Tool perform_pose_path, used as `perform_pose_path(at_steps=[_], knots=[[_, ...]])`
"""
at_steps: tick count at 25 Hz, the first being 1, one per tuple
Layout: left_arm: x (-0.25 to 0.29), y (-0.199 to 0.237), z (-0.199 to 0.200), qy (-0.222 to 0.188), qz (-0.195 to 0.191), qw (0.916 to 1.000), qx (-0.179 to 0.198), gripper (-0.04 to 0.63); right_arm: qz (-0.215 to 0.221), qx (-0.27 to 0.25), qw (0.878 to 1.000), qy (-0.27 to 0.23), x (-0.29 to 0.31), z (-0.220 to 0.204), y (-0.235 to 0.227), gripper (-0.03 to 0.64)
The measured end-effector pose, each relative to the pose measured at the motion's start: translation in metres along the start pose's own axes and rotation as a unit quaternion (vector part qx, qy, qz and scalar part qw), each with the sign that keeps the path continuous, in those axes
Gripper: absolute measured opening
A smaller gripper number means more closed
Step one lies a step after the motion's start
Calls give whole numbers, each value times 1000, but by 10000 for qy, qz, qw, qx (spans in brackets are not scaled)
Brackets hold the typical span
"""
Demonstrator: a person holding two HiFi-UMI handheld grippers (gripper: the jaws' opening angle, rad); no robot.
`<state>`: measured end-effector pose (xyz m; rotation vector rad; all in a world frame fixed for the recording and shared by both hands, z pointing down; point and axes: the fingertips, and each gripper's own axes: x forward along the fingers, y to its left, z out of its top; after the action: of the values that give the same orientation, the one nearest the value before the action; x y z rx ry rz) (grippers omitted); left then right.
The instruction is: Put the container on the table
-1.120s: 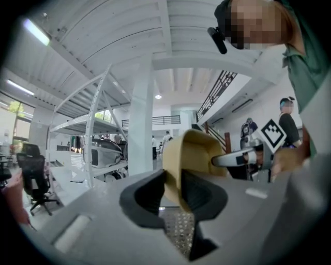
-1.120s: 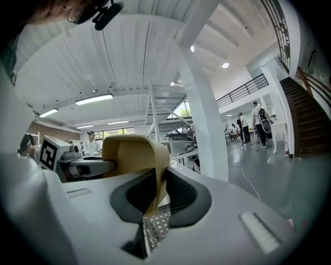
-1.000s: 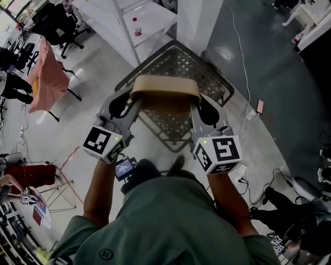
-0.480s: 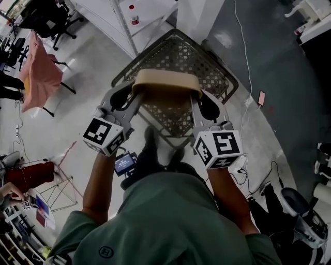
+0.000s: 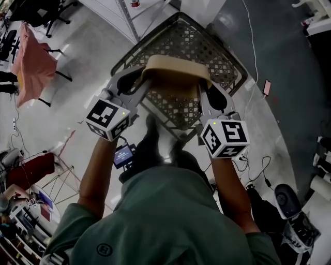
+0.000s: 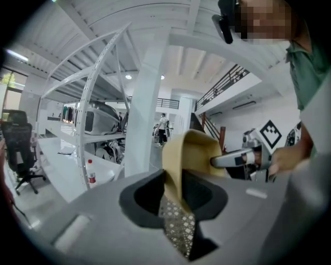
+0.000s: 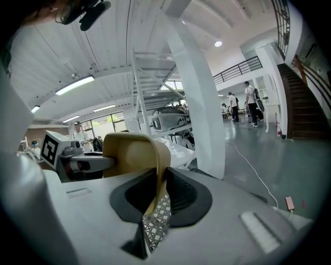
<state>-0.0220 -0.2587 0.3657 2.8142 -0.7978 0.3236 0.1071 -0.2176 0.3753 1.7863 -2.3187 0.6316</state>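
Observation:
A tan, round-cornered container (image 5: 178, 72) hangs between my two grippers, just above a dark metal mesh table (image 5: 227, 54). My left gripper (image 5: 146, 85) is shut on the container's left rim. My right gripper (image 5: 201, 92) is shut on its right rim. In the left gripper view the thin tan wall (image 6: 176, 171) stands clamped between the dark pads of the left gripper (image 6: 173, 199), and the right gripper's fingers (image 6: 232, 159) show beyond it. In the right gripper view the container (image 7: 129, 155) is pinched the same way by the right gripper (image 7: 158, 199), with mesh (image 7: 156, 222) showing below.
A white shelving rack (image 5: 129, 13) and a white pillar (image 7: 199, 103) stand just beyond the mesh table. A red-capped bottle (image 6: 91, 176) sits on the rack's low shelf. A pink cloth (image 5: 31, 64) hangs at the left. Cables and a phone (image 5: 267, 87) lie on the floor at right.
Both grippers have carried the container down and forward over the mesh table, which now looks larger in the head view. The grip on both rims is unchanged.

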Motion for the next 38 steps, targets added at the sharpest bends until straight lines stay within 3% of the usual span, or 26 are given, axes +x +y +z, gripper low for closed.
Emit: perform_pose_path(at_steps=[18, 38], knots=[[48, 45, -123, 876, -167, 9937, -678, 91, -30, 444, 9950, 897, 77, -109, -34, 54], [88, 61, -271, 1722, -474, 9759, -1252, 92, -238, 674, 9801, 1852, 127, -257, -67, 57]])
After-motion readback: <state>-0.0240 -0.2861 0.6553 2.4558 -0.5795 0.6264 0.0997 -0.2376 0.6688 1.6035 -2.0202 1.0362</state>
